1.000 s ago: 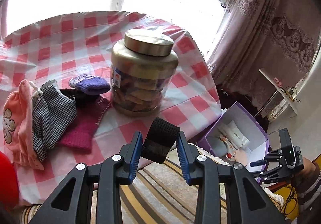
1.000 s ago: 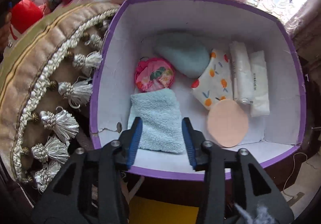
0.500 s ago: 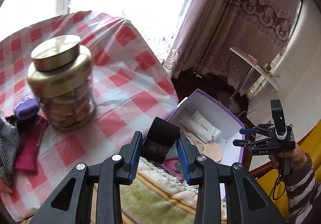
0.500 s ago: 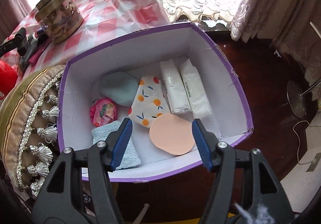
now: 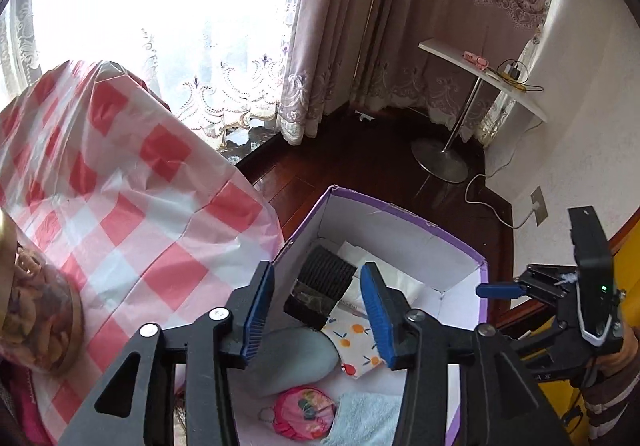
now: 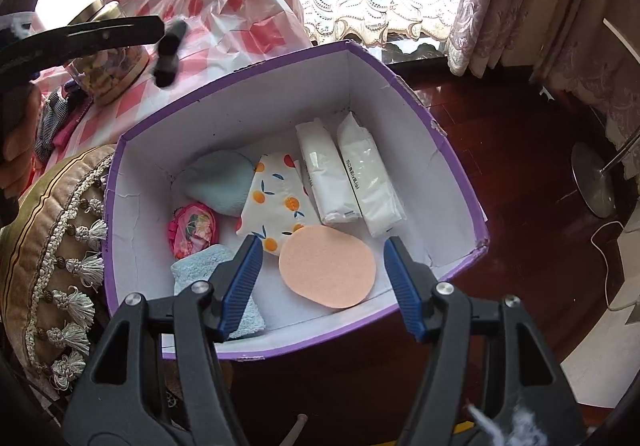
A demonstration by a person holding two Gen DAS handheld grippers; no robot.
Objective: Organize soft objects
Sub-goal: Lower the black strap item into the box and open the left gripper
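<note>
Swinging off the checked table (image 5: 132, 246), your left gripper (image 5: 318, 310) now hangs over the purple box (image 5: 404, 214), jaws opening, and the black sponge (image 5: 320, 286) sits loose between them, dropping free toward the box's twelve o'clock end. From your right gripper (image 6: 322, 280), jaws parted and empty, the peach pad (image 6: 328, 266) lies between them, the sponge airborne at ten o'clock.

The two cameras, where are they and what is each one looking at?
Left wrist camera: sits on the left gripper, looks down into the purple box; a black sponge is between its opening jaws, the right gripper beside.
Right wrist camera: sits on the right gripper, above the box; the left gripper shows top left.
Both see the box and checked tablecloth.
</note>
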